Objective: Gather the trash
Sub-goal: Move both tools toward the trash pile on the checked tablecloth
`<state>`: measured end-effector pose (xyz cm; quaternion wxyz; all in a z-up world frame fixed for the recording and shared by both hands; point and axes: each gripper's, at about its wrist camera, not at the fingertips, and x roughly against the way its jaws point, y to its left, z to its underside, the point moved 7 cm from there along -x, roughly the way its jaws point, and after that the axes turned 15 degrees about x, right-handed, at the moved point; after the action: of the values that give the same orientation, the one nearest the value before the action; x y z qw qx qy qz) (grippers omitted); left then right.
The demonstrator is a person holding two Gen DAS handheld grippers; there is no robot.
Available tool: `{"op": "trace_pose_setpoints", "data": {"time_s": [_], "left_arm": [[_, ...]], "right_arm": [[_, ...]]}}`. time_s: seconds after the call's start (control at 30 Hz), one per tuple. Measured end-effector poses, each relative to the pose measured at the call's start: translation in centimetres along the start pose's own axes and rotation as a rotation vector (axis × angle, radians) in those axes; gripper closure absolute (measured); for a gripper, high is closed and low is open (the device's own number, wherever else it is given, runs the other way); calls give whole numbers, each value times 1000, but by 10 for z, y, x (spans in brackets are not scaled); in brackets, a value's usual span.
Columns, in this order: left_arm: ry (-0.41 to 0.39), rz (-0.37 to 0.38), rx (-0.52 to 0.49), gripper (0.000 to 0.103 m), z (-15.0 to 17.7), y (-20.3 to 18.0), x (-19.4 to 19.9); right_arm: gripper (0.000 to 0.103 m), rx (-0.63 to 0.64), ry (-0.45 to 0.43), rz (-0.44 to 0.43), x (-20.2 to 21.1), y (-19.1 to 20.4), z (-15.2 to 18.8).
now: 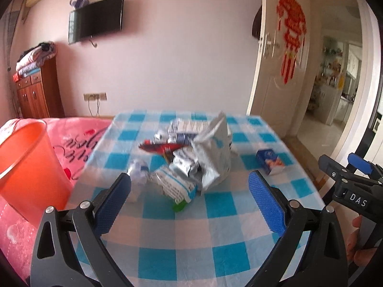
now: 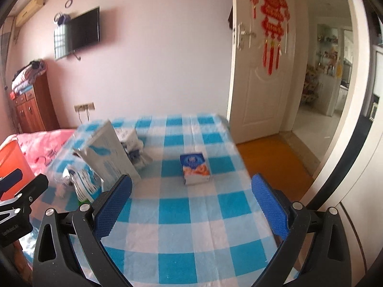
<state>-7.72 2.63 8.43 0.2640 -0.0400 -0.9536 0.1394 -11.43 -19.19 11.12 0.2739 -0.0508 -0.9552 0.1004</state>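
Observation:
A pile of crumpled silver and white wrappers (image 1: 191, 153) lies on the blue-and-white checked table (image 1: 215, 215), with a red wrapper (image 1: 162, 147) on top and a green cap (image 1: 179, 206) at its front. A small blue carton (image 1: 269, 162) lies to the right; it also shows in the right wrist view (image 2: 195, 171). My left gripper (image 1: 190, 193) is open and empty, just in front of the pile. My right gripper (image 2: 191, 198) is open and empty, just short of the carton. The pile's big white bag (image 2: 107, 153) stands at its left.
An orange bin (image 1: 26, 167) stands at the left on a pink bedspread (image 1: 79, 138). The right gripper's body (image 1: 352, 179) shows at the right edge of the left wrist view. An open door (image 2: 258, 76) and wood floor (image 2: 270, 157) lie beyond the table's right edge.

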Motion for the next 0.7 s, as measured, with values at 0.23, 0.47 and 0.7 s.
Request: {"op": "trace_pose_setpoints", "data": {"time_s": [0.23, 0.47, 0.7], "left_arm": [[-59, 29, -8, 4, -15, 3, 28], [-104, 31, 4, 4, -26, 7, 50], [-109, 32, 16, 4, -35, 11, 57]], "right_arm": [[4, -14, -85, 50, 40, -4, -18], [4, -28, -132, 68, 62, -7, -28], [4, -22, -154, 80, 71, -7, -32]]}}
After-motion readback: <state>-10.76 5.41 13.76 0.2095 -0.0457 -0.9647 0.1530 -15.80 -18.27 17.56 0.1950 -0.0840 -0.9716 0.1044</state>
